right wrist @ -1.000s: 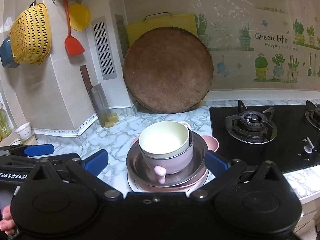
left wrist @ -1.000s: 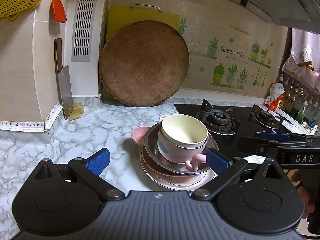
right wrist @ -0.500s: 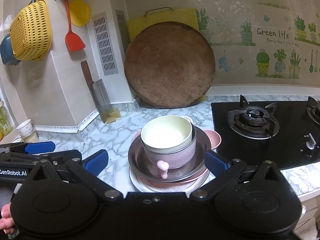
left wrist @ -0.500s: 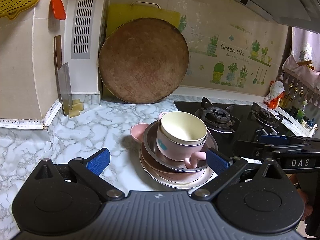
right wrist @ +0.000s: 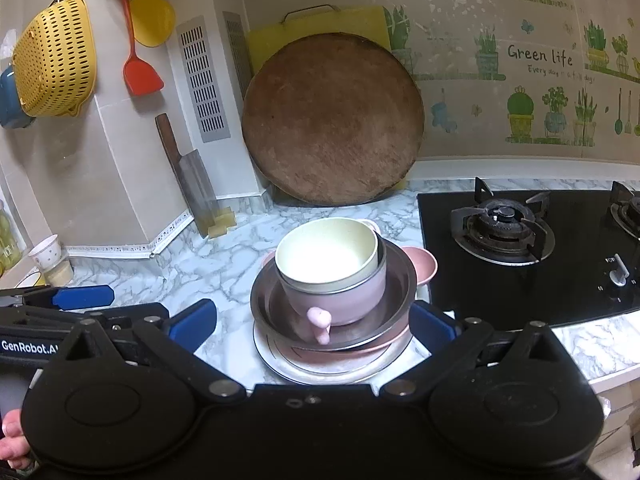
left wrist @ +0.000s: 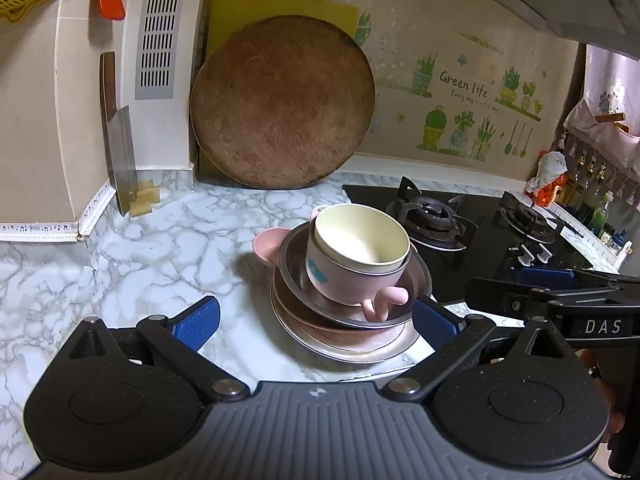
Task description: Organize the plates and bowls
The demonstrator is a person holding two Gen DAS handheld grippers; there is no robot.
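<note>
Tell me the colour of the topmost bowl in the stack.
Pale cream-yellow bowl, clearest in the right wrist view.

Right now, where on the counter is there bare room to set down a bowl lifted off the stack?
Bare marble lies between the dish stack, the cleaver and the round board. More lies left of the stack. It is crowded to the right, where the stove starts beside the small pink bowl.

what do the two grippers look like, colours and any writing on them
Both the left gripper and the right gripper are matte black with two round hubs, silver pivot screws and linkage arms ending in blue textured pads. The left's body is ribbed. White lettering shows on their sides: "DAS" on the right one, "GenRobot.A" on the left.
</note>
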